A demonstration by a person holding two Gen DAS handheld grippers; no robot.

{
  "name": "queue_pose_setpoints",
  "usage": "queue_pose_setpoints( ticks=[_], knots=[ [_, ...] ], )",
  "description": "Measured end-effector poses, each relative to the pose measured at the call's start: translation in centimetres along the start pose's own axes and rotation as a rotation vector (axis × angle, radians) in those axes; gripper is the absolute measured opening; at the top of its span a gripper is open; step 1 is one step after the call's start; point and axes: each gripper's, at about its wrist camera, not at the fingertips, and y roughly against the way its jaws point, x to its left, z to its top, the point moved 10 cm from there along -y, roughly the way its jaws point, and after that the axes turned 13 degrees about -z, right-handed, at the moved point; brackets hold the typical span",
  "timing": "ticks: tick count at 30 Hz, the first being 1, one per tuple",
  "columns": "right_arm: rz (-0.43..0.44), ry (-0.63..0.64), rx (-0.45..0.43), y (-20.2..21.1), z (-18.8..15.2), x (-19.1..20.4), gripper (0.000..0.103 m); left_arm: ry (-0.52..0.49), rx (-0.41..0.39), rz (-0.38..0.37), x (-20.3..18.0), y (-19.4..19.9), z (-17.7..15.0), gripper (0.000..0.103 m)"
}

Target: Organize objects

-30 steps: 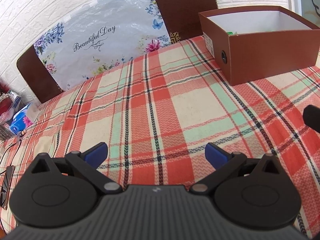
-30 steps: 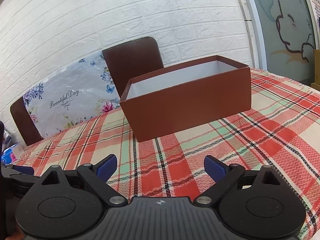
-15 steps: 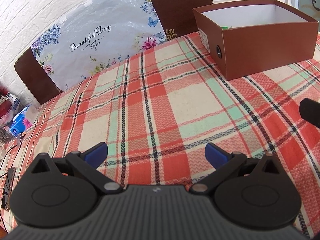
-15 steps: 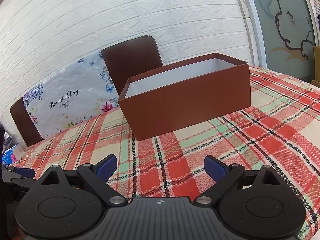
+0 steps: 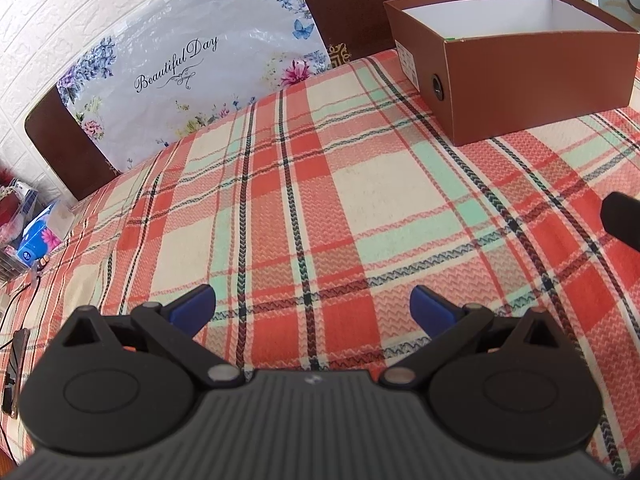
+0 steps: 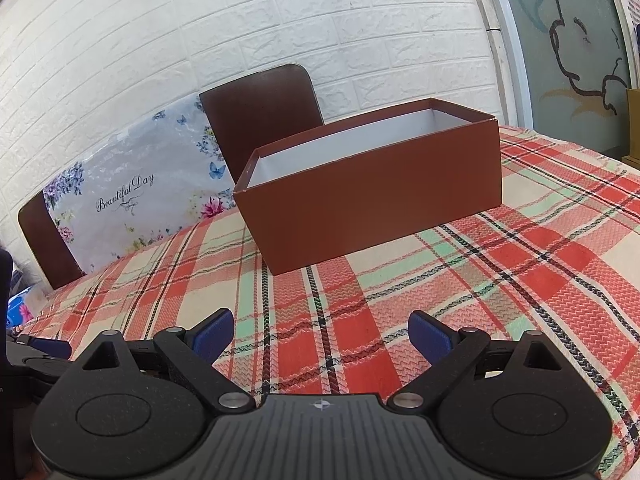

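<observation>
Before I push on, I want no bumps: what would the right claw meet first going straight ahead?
Probably the brown box, its long near wall; only bare plaid tablecloth lies between. Depth is uncertain.

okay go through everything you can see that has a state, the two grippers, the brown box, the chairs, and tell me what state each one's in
left gripper: open, holding nothing, over the tablecloth.
right gripper: open, holding nothing.
brown box: lid off, upright on the plaid tablecloth; a bit of green shows at the inner rim, contents otherwise hidden.
near chair: upright, pushed up to the table.
far chair: upright, partly covered by the floral plastic bag.
</observation>
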Motion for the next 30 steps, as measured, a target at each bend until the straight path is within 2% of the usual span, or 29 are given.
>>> queue_pose_setpoints(
  ticks=[30],
  knots=[
    [0.007, 0.002, 0.005, -0.28, 0.04, -0.17, 0.094, 0.019, 0.028, -0.02, 0.06, -0.49, -0.55, 0.103]
  ],
)
